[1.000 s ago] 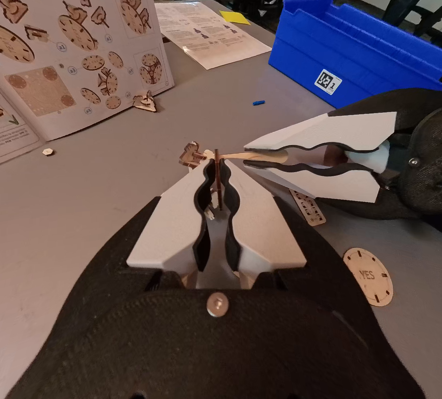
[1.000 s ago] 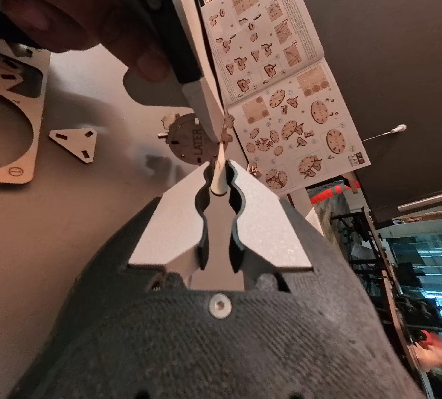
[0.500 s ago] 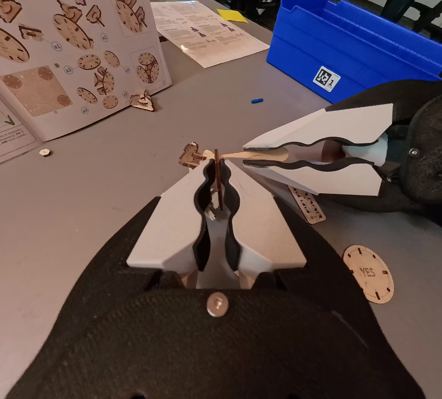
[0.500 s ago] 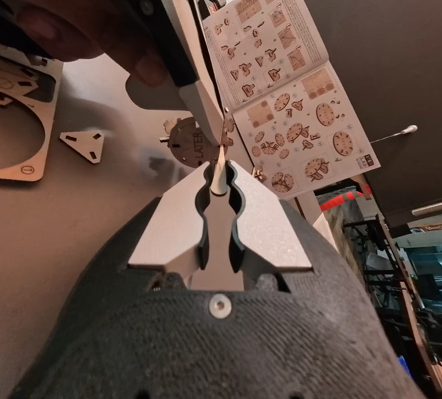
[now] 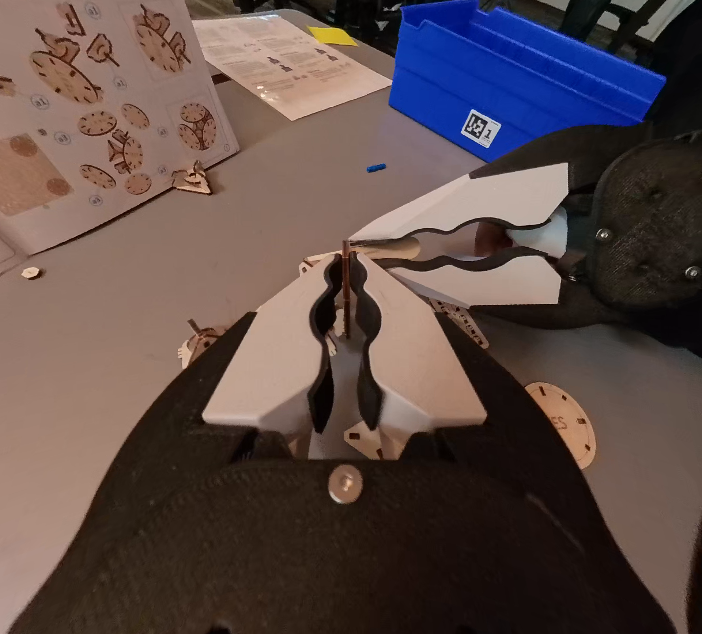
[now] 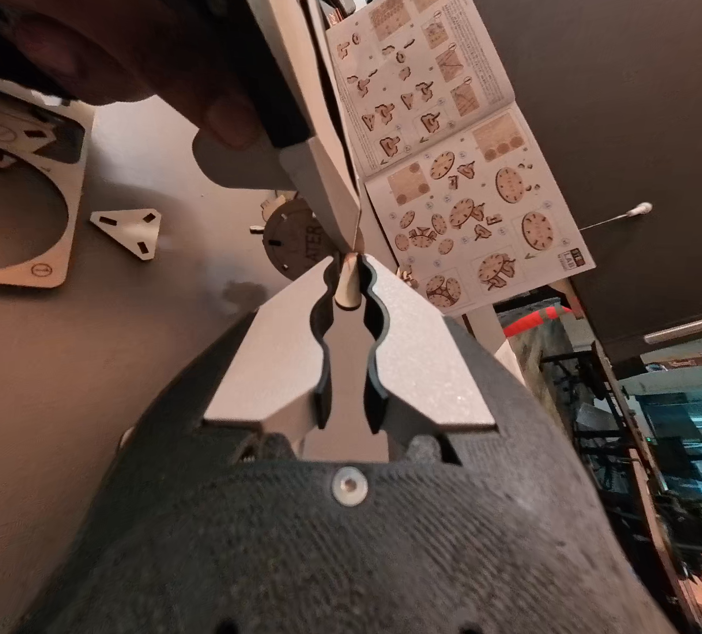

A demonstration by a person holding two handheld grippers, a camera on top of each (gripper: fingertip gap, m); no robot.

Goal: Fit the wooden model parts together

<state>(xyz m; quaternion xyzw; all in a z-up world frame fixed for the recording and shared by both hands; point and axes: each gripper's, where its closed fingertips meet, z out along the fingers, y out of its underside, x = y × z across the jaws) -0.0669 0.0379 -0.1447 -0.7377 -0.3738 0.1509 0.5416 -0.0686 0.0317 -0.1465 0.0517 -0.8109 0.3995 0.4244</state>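
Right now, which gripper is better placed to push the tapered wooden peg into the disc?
Probably the right gripper: it holds the tapered wooden peg, tip at the wooden disc, which the left gripper clamps edge-on.

- Tabletop (image 5: 114, 312): plain grey.
- Bin (image 5: 532, 76): bright blue, with a black-and-white square tag (image 5: 480, 128).
- Sticky note (image 5: 332, 35): yellow.
- Booklet (image 5: 95, 84): white, tan wooden-part drawings.
- Gripper (image 5: 345, 259): white fingers, black pads.
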